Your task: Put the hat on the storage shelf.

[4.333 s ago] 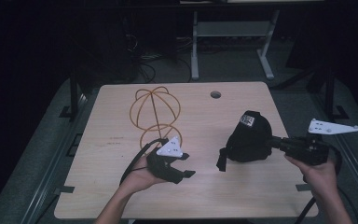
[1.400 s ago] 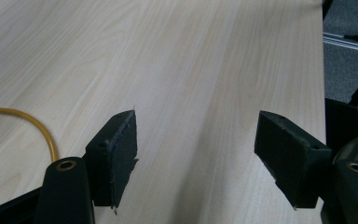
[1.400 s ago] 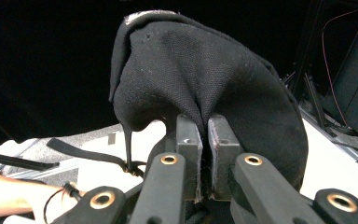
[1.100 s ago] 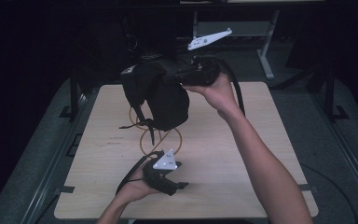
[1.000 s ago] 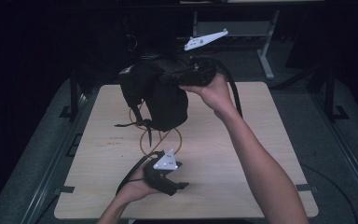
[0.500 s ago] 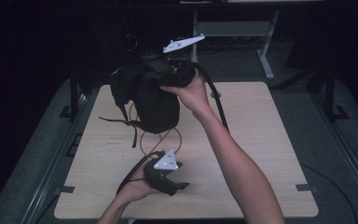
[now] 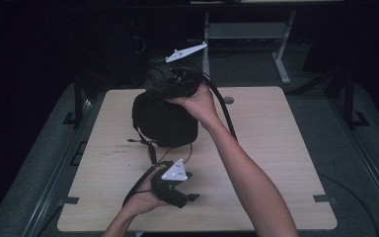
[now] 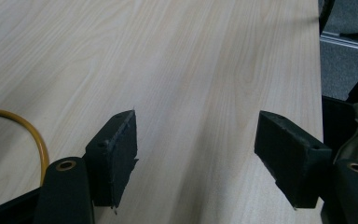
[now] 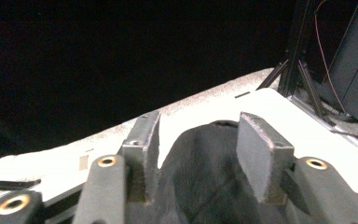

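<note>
Your black bag [image 7: 164, 120] hides most of the yellow wire frame [image 7: 190, 152] at the high view's centre. Your right gripper's [image 7: 154, 92] jaws are lost against the bag, so their grip is unclear.

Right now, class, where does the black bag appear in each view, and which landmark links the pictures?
High view: black bag left of centre, on the table.
Left gripper view: I cannot pick it out; the table stretches ahead.
Right gripper view: bottom centre, between the right gripper's jaws.
Shared landmark: the table.
</note>
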`<action>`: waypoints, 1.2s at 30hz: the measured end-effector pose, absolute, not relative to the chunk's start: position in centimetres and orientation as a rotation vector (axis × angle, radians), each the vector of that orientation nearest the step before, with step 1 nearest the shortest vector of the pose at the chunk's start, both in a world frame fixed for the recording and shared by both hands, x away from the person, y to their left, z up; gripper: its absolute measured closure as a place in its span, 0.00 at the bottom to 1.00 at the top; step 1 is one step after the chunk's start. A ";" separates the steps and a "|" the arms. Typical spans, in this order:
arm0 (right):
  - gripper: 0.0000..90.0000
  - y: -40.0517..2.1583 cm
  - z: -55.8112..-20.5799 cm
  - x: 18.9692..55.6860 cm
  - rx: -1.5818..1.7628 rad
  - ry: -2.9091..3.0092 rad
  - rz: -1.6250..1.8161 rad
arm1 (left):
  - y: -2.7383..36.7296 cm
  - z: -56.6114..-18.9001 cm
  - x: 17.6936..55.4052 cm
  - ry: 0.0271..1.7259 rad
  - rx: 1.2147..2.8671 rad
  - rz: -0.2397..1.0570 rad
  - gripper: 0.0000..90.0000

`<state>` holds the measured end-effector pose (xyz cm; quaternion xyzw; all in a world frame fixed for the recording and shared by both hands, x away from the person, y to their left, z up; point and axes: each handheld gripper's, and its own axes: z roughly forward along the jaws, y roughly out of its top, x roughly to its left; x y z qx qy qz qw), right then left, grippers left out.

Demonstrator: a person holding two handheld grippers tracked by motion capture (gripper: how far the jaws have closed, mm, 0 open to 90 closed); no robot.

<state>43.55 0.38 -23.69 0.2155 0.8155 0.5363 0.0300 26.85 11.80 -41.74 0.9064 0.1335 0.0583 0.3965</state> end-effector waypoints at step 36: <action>0.27 -7.8 -23.7 42.2 0.768 2.452 1.586 | 12.0 -42.1 27.0 0.344 2.270 0.087 0.30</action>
